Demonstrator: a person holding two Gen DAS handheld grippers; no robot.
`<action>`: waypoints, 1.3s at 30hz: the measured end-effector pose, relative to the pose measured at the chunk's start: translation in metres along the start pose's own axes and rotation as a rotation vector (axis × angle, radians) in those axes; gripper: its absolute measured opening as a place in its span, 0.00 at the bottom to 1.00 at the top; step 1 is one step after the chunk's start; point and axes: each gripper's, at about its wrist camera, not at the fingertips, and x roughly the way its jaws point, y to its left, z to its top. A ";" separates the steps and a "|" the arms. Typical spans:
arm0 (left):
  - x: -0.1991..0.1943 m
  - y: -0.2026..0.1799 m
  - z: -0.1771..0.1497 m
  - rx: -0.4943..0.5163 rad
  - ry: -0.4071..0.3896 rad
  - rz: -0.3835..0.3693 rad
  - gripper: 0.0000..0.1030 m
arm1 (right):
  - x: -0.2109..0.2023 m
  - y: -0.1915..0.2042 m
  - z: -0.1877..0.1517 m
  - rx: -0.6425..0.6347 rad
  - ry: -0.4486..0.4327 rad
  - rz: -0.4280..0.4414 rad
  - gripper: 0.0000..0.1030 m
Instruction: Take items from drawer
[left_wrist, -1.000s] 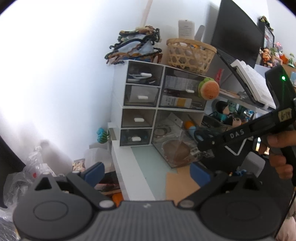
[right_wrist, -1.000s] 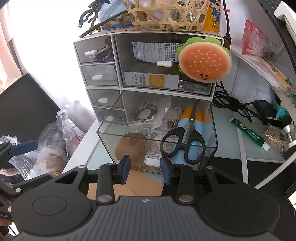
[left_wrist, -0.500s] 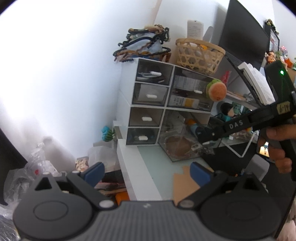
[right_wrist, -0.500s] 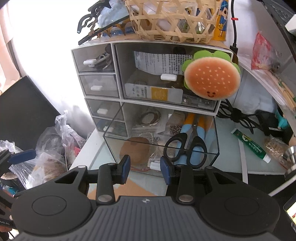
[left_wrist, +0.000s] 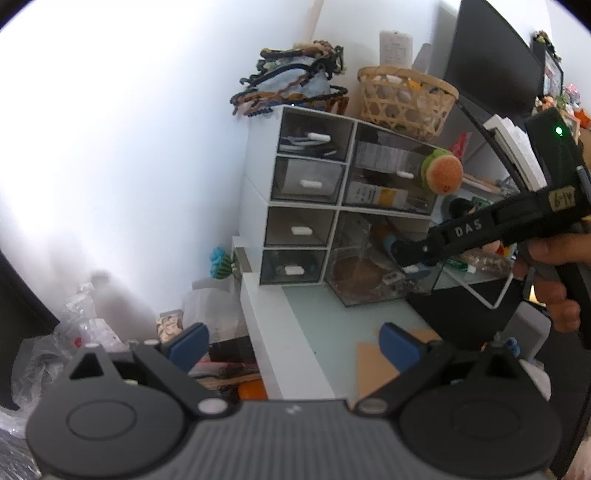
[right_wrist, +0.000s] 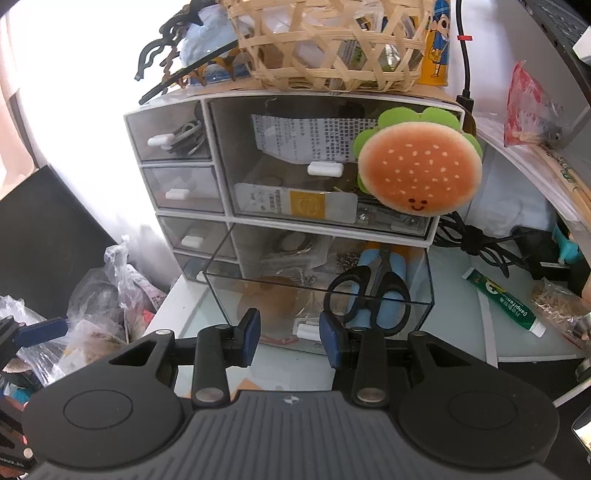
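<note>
Right gripper (right_wrist: 290, 334) — apart — before open drawer (right_wrist: 369, 295)

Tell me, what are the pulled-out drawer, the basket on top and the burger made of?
Drawer: looks like clear glossy plastic; its contents show through. Basket: woven pale strips, likely bamboo, with open gaps. Burger: probably soft matte foam or plush, with fuzzy edges.

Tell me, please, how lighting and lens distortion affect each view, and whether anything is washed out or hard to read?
Left wrist view: the wall is blown out to a white haze, the image corners are dark, and the drawer unit leans with fisheye bend. Right wrist view: the upper left is overexposed, while the open clear drawer and scissors stay sharp, though its transparent front blurs the contents behind.
</note>
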 end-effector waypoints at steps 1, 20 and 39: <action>0.001 0.000 0.000 0.000 0.001 0.000 0.97 | 0.000 -0.001 0.000 0.003 -0.002 -0.001 0.38; 0.004 0.006 0.001 -0.007 0.003 0.014 0.97 | 0.012 -0.011 0.005 0.027 -0.043 -0.017 0.38; 0.008 0.010 0.001 -0.017 0.003 0.021 0.97 | 0.024 -0.009 0.012 0.010 -0.035 -0.024 0.38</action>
